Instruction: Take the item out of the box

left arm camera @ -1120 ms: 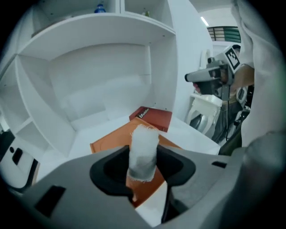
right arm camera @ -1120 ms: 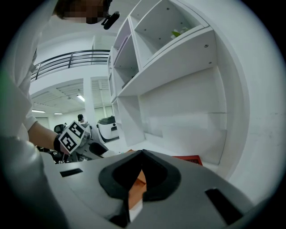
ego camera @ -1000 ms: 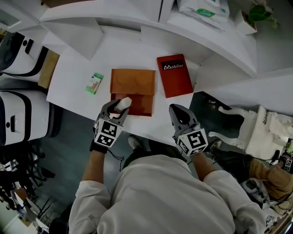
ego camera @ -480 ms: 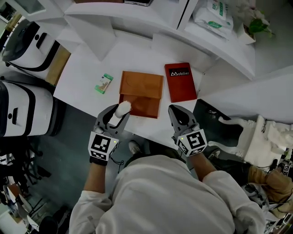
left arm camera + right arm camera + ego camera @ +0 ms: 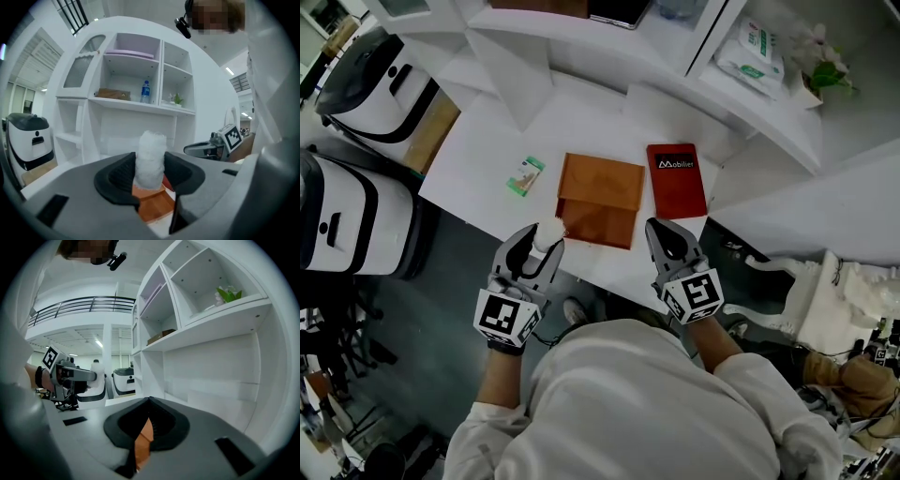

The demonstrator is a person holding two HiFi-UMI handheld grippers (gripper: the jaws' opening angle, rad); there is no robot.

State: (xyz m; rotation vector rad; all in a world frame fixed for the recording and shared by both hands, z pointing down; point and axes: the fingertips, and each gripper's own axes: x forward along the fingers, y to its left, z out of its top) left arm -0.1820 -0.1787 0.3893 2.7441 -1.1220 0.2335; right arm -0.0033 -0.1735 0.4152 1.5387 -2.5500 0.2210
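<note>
Head view looks steeply down — both gripper views face the white shelves (image 5: 140, 104).

The setting reads as a staged mock-up room inside a large open hall, of the lab or showroom type. Ahead of the left gripper (image 5: 542, 246) stands a white shelf unit (image 5: 140, 70) with open compartments. It is sparsely dressed with a bottle (image 5: 145, 91), a small potted plant (image 5: 176, 99) and a brown box (image 5: 112, 94). A white table (image 5: 478, 159) adjoins the unit. To the left of that gripper, two white-and-black machines (image 5: 352, 84) stand on a grey floor (image 5: 431, 309). Ahead and to the left of the right gripper (image 5: 666, 234), a mezzanine railing (image 5: 75, 303) and strip ceiling lights (image 5: 99, 343) show above a deep open interior.
</note>
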